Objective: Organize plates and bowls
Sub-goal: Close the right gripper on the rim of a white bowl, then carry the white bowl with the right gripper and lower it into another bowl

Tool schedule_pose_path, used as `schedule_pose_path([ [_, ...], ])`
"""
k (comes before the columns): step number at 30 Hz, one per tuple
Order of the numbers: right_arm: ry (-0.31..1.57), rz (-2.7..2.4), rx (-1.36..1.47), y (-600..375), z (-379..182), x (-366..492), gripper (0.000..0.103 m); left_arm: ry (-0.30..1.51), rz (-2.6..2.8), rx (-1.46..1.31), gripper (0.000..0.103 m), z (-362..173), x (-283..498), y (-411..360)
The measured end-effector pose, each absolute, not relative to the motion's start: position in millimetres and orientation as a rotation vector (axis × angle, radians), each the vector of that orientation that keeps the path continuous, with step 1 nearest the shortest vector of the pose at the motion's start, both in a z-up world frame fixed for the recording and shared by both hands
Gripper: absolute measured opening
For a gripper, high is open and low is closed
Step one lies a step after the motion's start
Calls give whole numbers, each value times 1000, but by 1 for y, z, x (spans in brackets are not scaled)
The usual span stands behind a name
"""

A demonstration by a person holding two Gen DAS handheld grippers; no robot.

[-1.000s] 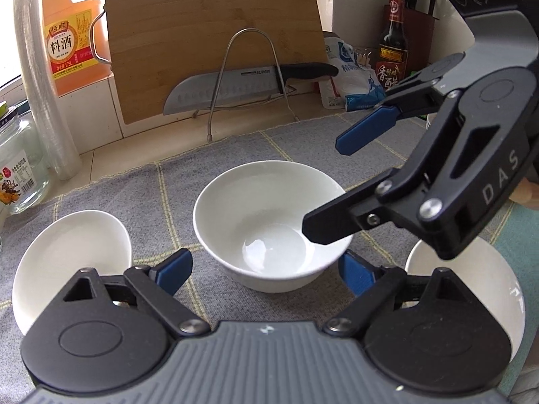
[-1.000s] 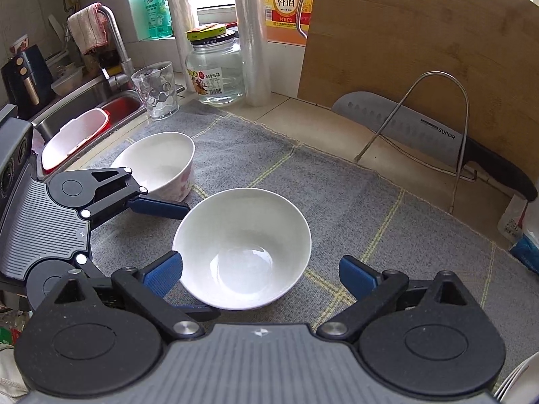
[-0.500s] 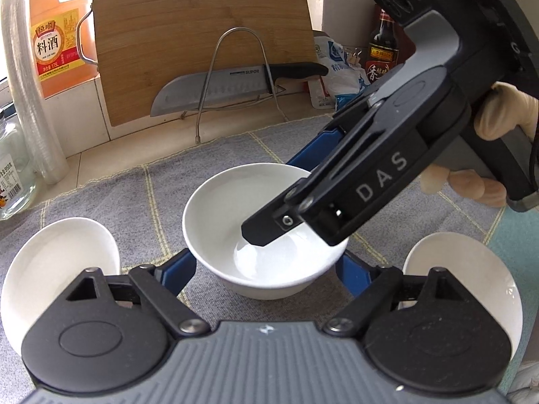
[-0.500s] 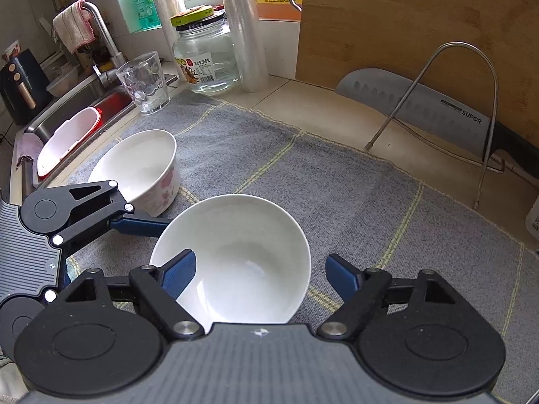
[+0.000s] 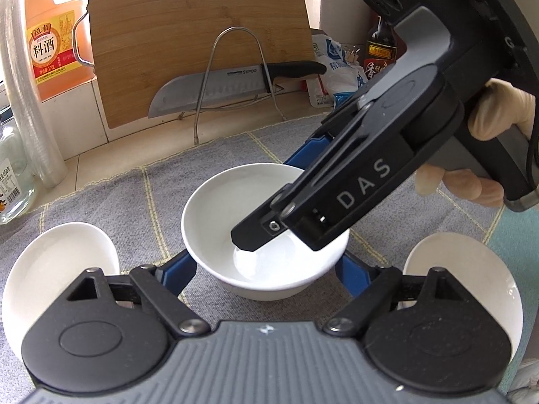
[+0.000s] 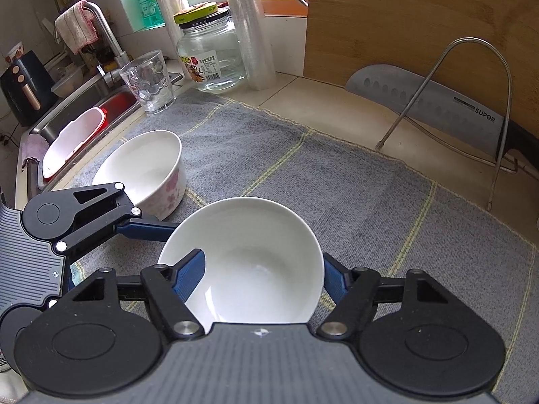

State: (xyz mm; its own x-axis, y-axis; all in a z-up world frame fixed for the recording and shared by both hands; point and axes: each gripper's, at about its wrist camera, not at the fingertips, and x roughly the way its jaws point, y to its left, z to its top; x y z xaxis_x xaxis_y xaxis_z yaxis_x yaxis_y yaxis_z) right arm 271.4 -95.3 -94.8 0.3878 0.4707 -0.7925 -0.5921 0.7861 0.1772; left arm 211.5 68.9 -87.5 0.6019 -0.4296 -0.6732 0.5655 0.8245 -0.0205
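Counter (image 6: 303,94): tiled, spread with a grey checked mat (image 6: 370,208) that carries the crockery beside the sink (image 6: 77,114).
Backdrop: a bamboo cutting board (image 5: 195,33) leans on the wall behind a Supor knife (image 5: 215,91) in a wire stand.
Floral bowl (image 6: 148,168): sits on the mat's sink side, apart from the centre bowl.
Side dishes: one white dish (image 5: 57,269) left, another (image 5: 471,269) right of the left tongs' view.
Plain white bowl (image 6: 249,262): upright at mid-mat, the piece being worked.
Right tongs (image 6: 262,269): spread wide, one finger (image 6: 188,269) inside the rim, the other outside the far wall; not yet clenched.
Left tongs (image 5: 266,269): released, straddling the same bowl's base.
Step, as judged: gripping the bowl's wall.
Next: pinch the rim firmly, lift level, probably nest it in the floral bowl.
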Motion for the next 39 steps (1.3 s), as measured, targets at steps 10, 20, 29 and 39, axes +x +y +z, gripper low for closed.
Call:
schedule_pose_path([
  [10, 929, 686, -156, -100, -74, 255, 78, 700, -601, 210, 89, -65, 198, 69],
  [20, 884, 697, -159, -112, -42, 219, 78, 666, -626, 222, 89, -39, 169, 62],
  [29, 872, 686, -170, -126, -32, 180, 78, 665, -665, 217, 89, -30, 138, 53],
  [39, 883, 653, -167, -142, -34, 144, 78, 669, -715, 227, 89, -30, 111, 39],
])
